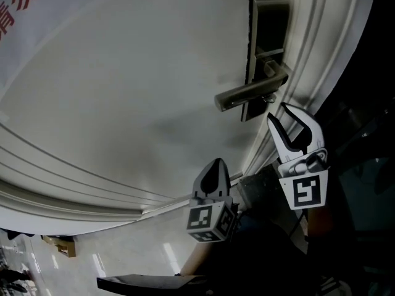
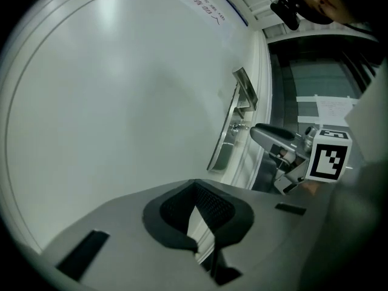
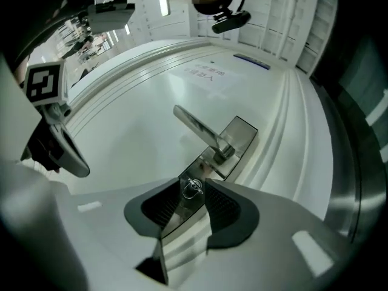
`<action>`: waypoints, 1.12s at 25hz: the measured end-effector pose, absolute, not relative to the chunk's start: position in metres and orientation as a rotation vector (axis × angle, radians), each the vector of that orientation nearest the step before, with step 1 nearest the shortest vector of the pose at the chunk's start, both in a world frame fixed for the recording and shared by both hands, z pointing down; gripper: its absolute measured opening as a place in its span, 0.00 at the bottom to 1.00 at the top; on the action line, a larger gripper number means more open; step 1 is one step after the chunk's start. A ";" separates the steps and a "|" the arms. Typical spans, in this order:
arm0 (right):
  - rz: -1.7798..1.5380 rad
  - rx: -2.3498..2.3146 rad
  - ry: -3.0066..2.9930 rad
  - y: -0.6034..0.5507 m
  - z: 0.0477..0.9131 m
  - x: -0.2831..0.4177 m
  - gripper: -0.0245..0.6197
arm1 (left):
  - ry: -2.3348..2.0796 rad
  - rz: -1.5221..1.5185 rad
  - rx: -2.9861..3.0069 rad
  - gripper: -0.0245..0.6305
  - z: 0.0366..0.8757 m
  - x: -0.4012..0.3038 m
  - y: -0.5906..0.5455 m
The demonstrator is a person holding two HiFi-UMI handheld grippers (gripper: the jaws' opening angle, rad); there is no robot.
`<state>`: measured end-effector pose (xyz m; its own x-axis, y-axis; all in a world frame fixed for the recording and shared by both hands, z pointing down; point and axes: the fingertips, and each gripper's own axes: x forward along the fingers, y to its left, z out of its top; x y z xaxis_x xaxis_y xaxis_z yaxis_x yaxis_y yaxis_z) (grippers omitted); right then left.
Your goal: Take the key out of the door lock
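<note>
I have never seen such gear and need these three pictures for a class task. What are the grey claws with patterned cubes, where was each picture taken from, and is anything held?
A person holds a grey two-jaw gripper in each hand; the black-and-white marker cubes are part of them. The head view comes from a camera on the person's head; the other two come from cameras riding on each gripper, looking along its jaws. Ahead is a white door with a silver lock plate and metal lever handle. Below the handle a small metal key sits in the lock. The right gripper is open, its jaws either side of the key, not pressing it. The left gripper is shut and empty.
</note>
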<state>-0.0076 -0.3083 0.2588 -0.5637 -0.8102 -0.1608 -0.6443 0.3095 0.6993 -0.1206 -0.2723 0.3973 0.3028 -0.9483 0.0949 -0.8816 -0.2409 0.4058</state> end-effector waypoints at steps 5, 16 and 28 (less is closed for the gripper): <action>-1.234 1.260 -2.204 -0.318 0.255 -0.012 0.20 | -1.692 -0.253 2.165 0.04 0.381 -0.126 -0.275; -1.370 1.147 -2.000 -0.332 0.257 -0.023 0.19 | -1.702 -0.285 2.164 0.04 0.378 -0.117 -0.285; -1.437 1.128 -1.920 -0.336 0.258 -0.025 0.11 | -1.701 -0.321 2.149 0.04 0.372 -0.107 -0.287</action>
<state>-0.0251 -0.3359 0.2579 -0.5407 -0.8361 -0.0928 -0.3247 0.1057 0.9399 -0.1075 -0.2872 0.3720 0.2415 -0.9689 0.0550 -0.8820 -0.1955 0.4287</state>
